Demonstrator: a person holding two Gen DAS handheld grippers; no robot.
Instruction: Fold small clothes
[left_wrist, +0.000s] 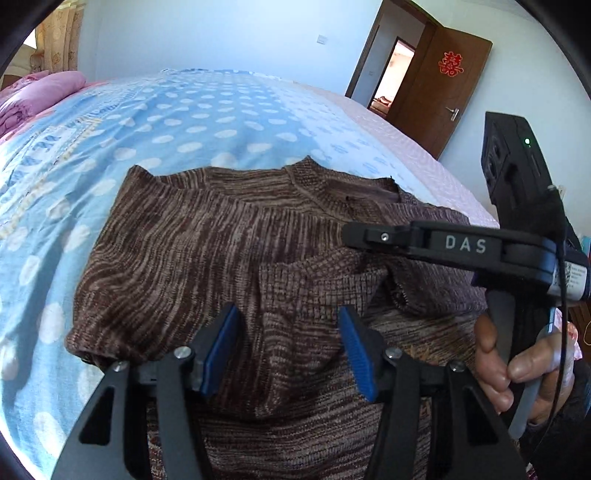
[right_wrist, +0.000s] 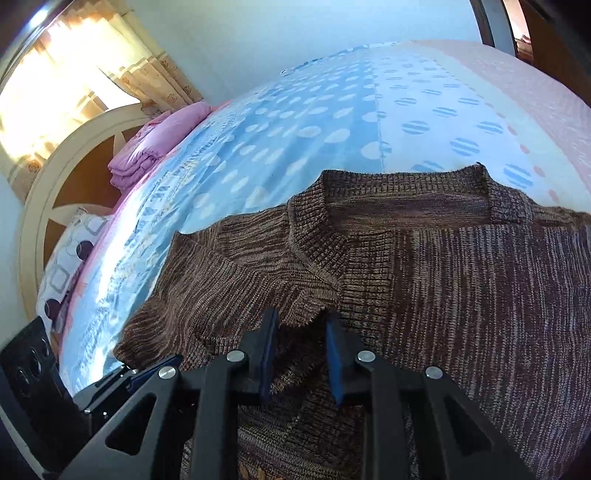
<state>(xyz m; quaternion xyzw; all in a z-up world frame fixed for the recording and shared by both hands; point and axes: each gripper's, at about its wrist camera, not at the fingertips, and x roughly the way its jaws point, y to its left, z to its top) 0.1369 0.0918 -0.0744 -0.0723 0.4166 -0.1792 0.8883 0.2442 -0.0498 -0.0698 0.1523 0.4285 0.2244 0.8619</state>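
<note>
The left tool (left_wrist: 290, 349) hangs over the near part of a brown knitted sweater (left_wrist: 221, 251), its blue pads (left_wrist: 221, 350) spread apart with a raised ridge of the knit between them; the pads do not visibly press on the cloth. To its right, the right tool (right_wrist: 301, 354) has its jaws drawn much closer together, a fold of the sweater's edge lying in the narrow gap; whether the pads actually pinch it cannot be told. In the left wrist view, that same right tool reaches in from the right side, a person's hand (left_wrist: 517, 369) wrapped around its handle.

The sweater lies flat on a bed (left_wrist: 203, 122), its ribbed collar (right_wrist: 406, 206) at the far end and a sleeve folded across the front. The bed is covered with a light blue sheet dotted in white. A folded pink blanket (right_wrist: 147, 155) sits at the far left of the bed, near a curved headboard (right_wrist: 48, 192) and a patterned pillow (right_wrist: 70, 258). Sunlit curtains (right_wrist: 74, 74) hang behind it. At the far right, a brown door (left_wrist: 443, 92) stands open, a red paper decoration (left_wrist: 450, 63) on its panel.
</note>
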